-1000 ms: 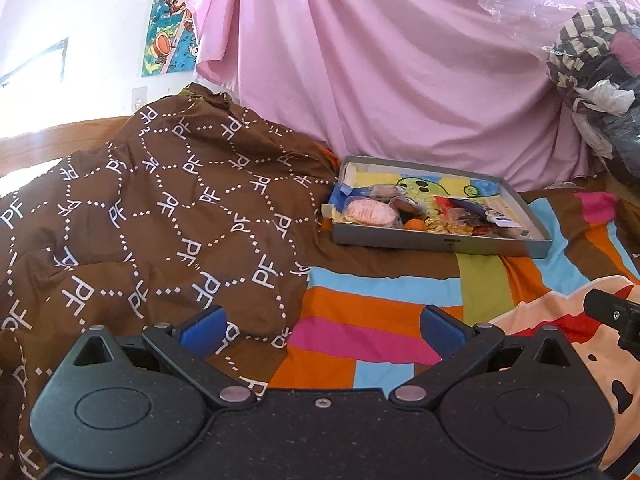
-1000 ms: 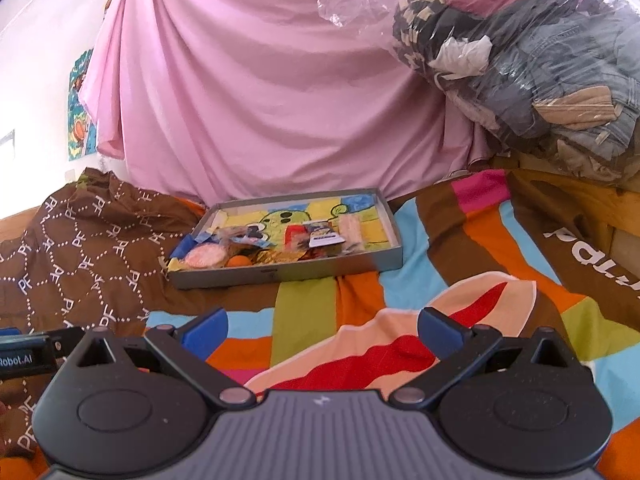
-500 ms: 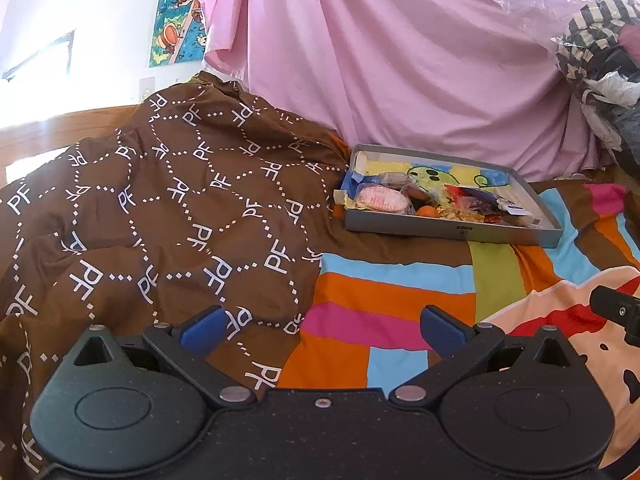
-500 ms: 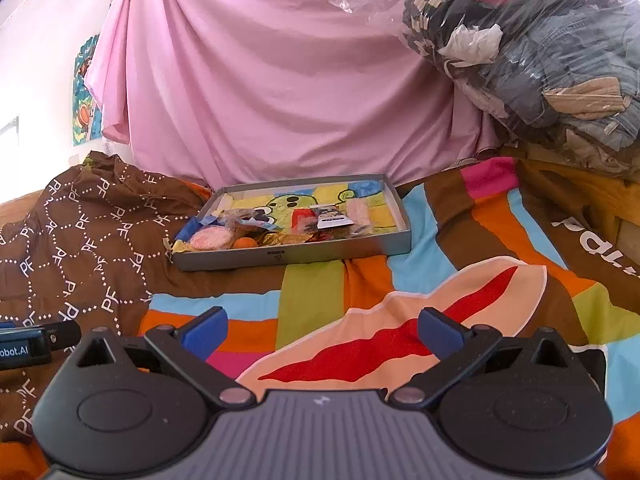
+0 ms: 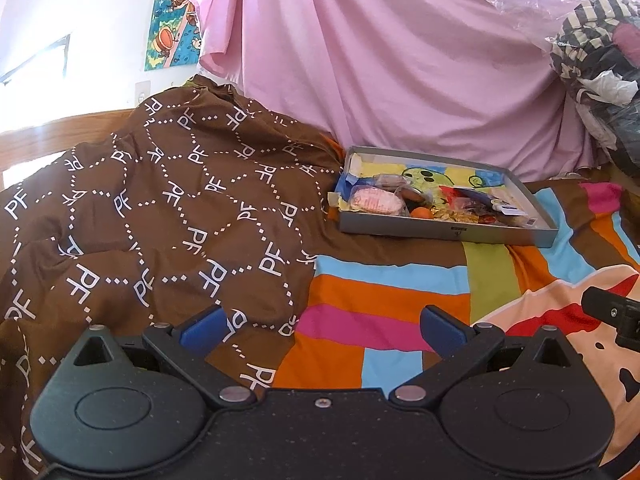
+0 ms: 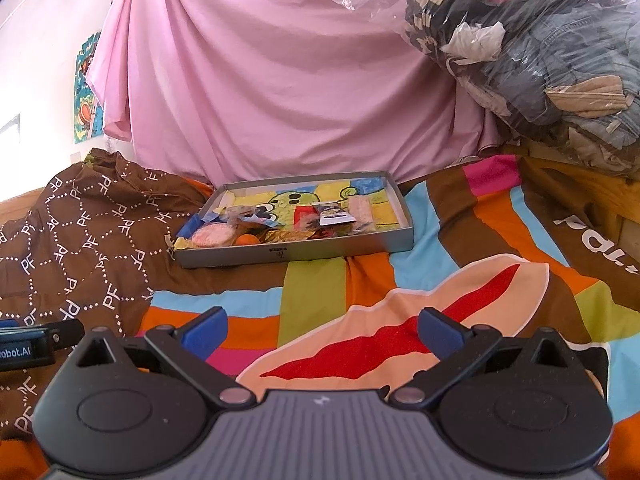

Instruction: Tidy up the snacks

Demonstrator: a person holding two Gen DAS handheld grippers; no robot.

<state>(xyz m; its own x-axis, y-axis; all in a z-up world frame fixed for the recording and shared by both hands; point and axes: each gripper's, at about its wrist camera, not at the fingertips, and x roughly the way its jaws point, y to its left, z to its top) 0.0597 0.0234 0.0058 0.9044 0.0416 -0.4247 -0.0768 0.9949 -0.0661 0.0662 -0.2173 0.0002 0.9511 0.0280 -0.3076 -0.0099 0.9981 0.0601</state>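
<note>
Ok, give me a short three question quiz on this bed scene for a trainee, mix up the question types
1. True or false: the left gripper holds a snack.
2. What does the grey tray rest on? A) the brown PF-patterned blanket B) the striped bedspread C) a wooden shelf
3. Fill in: the small round snack by the tray's near wall, beside the pink packet, is coloured ____.

Key
1. False: both it and the right gripper are open, with nothing between the fingers.
2. B: at the foot of the pink sheet.
3. Orange: the orange ball.
</note>
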